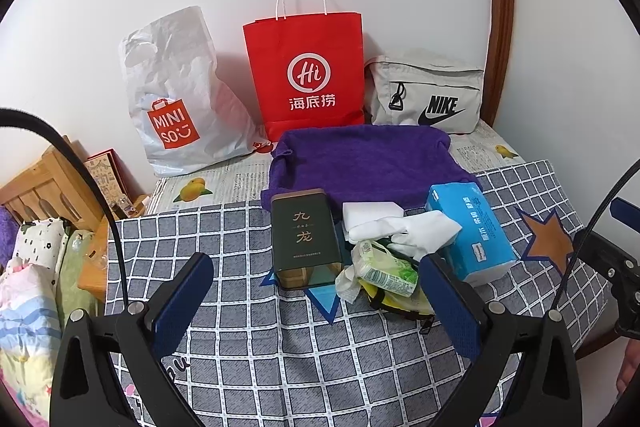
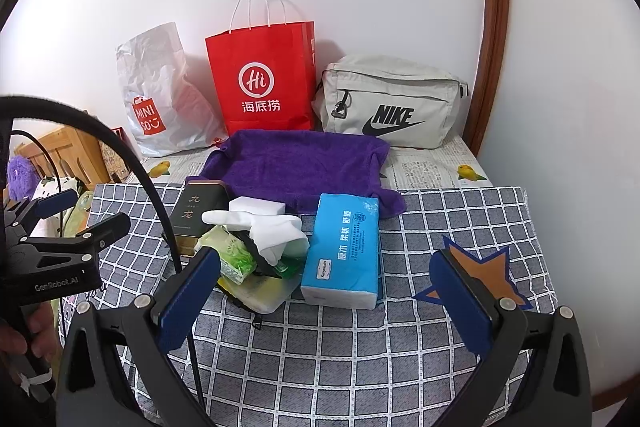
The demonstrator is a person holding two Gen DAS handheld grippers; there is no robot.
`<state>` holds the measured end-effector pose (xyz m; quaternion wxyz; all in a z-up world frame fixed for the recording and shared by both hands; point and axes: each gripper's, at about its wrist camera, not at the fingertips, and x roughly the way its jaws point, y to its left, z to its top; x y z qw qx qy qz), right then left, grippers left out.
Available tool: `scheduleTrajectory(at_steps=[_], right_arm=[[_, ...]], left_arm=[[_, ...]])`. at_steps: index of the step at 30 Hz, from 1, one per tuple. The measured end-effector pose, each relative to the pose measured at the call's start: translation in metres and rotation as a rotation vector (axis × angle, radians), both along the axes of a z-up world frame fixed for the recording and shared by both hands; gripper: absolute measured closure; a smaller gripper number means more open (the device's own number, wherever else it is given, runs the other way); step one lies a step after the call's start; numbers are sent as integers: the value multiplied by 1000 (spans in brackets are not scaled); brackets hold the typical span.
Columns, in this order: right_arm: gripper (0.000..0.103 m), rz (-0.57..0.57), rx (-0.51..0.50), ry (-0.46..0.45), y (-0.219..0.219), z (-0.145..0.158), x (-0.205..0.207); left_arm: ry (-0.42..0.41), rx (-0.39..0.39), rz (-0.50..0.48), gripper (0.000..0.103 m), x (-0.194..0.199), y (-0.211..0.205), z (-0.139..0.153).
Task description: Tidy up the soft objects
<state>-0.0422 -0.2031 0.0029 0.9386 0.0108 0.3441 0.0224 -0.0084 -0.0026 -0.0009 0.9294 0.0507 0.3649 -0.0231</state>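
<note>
A folded purple towel (image 1: 360,163) (image 2: 296,163) lies flat on the table in front of the bags. Before it sits a pile: a white sponge (image 1: 372,213), a white cloth (image 1: 412,231) (image 2: 264,227), a green wipes pack (image 1: 384,267) (image 2: 228,251) and a yellow item (image 2: 260,291) underneath. A blue tissue pack (image 1: 468,235) (image 2: 344,251) lies to the right of the pile. My left gripper (image 1: 316,261) (image 2: 100,207) is open and empty, short of the pile. My right gripper (image 2: 324,257) is open and empty too, just short of the tissue pack.
A dark green tin (image 1: 306,239) (image 2: 196,215) stands left of the pile. Against the wall stand a Miniso plastic bag (image 1: 176,99), a red paper bag (image 1: 308,75) and a grey Nike bag (image 1: 428,95). Checked tablecloth (image 1: 280,347) covers the table; bedding (image 1: 28,287) lies to the left.
</note>
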Motion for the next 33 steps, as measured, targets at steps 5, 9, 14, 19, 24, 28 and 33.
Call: scheduleTrajectory(at_steps=[5, 9, 14, 19, 24, 28, 33], right_arm=[[0, 3, 4, 7, -2, -3, 2], [0, 7, 4, 22, -3, -9, 8], [0, 29, 3, 38, 1, -25, 22], [0, 74, 12, 66, 12, -49, 47], [0, 135, -10, 99, 30, -72, 72], [0, 164, -28, 131, 44, -93, 95], [1, 179, -34, 180, 59, -116, 123]], left_arm=[[7, 1, -6, 0, 3, 0, -3], [18, 0, -13, 0, 6, 0, -9], [41, -10, -19, 0, 12, 5, -20], [68, -22, 5, 0, 19, 18, -33], [86, -19, 26, 0, 30, 31, -47], [104, -30, 33, 0, 38, 38, -55], [123, -26, 44, 0, 50, 47, -66]])
